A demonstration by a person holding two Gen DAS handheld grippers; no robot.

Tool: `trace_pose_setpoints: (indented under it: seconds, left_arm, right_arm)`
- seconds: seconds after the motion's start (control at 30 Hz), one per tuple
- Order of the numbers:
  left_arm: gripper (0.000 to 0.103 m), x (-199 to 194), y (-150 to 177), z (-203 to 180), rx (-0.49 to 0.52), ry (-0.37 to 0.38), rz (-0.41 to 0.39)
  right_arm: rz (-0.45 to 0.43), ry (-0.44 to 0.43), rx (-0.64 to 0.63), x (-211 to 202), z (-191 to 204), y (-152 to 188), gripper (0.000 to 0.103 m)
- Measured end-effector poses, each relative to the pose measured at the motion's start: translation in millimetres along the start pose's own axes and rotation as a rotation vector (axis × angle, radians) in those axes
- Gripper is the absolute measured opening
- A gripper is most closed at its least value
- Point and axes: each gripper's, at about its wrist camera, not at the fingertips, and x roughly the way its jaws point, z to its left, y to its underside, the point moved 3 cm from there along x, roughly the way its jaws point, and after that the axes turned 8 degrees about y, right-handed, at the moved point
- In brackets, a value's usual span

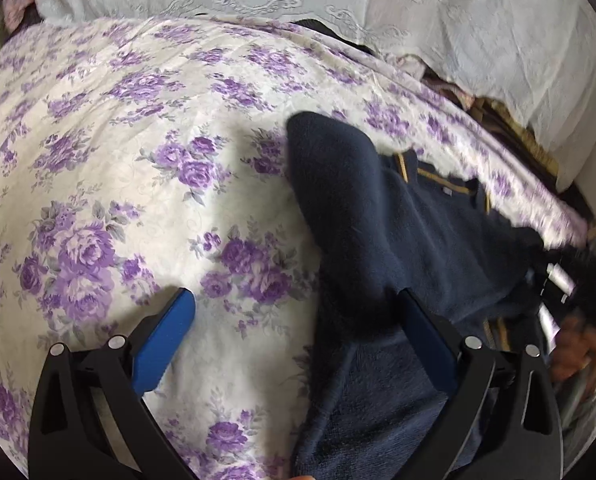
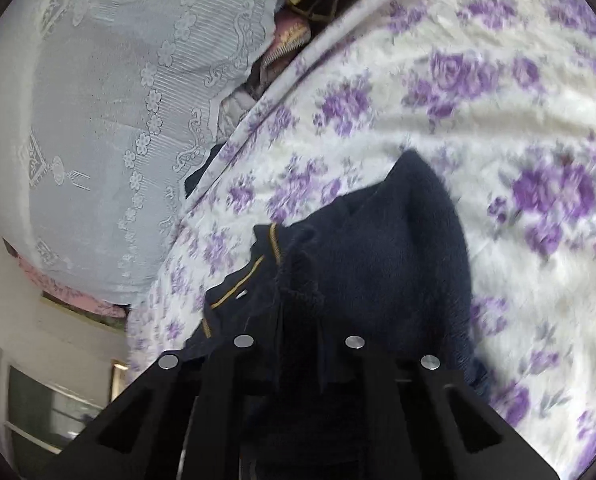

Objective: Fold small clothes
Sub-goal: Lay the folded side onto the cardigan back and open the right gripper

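The dark navy garment (image 1: 377, 216) lies on the bed, on the bedspread with purple flowers (image 1: 110, 128), and part of it is lifted from the cloth. It looks like a thick, fleecy knit with thin mustard stripes (image 2: 238, 284) at one edge. I judge it soft and limp, light, not slippery, and not fragile; it will sag and bunch wherever I do not support it. So it is best to take it at an edge or a corner, near the striped hem, and with both sides at once.

My left gripper (image 1: 298, 312) has its jaws spread wide. One blue pad (image 1: 166, 344) is over the bare bedspread, the other is touching or under the navy fabric, and nothing is pinched.

My right gripper (image 2: 299, 344) has its jaws pressed together on a fold of the garment, which hangs forward from them.

In the left wrist view the long axis goes from near my jaws away toward the rounded far end. The striped edge points to the right side, toward the lace cover (image 1: 477, 32).
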Motion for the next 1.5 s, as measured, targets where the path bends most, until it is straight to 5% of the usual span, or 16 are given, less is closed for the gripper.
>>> trace_pose_setpoints:
  seconds: [0.17,0.33,0.43,0.6,0.7,0.97,1.07,1.1,1.13,1.27,1.47,1.5]
  left_arm:
    - [0.098,-11,-22,1,-0.055,-0.01,-0.064]
    - [0.099,30,-17,-8,0.023,-0.187,0.048]
    - [0.099,32,-14,-11,0.066,-0.229,0.036]
    - [0.099,15,-19,-7,0.04,-0.218,0.022]
    - [0.098,-1,-24,-22,0.058,-0.194,-0.022]
    - [0.098,27,-36,-76,0.173,-0.076,0.019]
    - [0.099,58,-30,-59,0.147,-0.157,0.075]
    - [0.099,68,-27,-50,0.121,-0.152,0.099]
    - [0.099,70,-25,-42,0.094,-0.11,0.081]
    - [0.099,64,-25,-48,0.128,-0.161,0.067]
    - [0.098,28,-8,-69,0.154,-0.049,0.046]
    - [0.098,28,1,-70,0.165,-0.038,0.069]
  right_arm:
    - [-0.125,-0.018,-0.112,-50,13,-5,0.012]
    - [-0.053,0.105,-0.07,-32,-27,4,0.012]
    - [-0.025,0.083,-0.037,-27,-37,4,0.012]
    - [-0.183,0.191,-0.029,-60,-45,-10,0.022]
    - [-0.219,0.158,-0.063,-73,-35,-18,0.022]
    - [-0.047,0.101,-0.255,-22,18,-6,0.022]
    - [-0.003,0.142,-0.209,-3,-10,-6,0.013]
    - [0.003,0.129,-0.183,-2,-20,-8,0.0]
    - [0.008,0.11,-0.156,-2,-25,-11,0.0]
    - [-0.021,0.141,-0.196,-10,-19,-7,0.0]
    - [-0.083,0.115,-0.351,-46,28,15,0.009]
    - [-0.066,0.123,-0.364,-44,31,21,0.024]
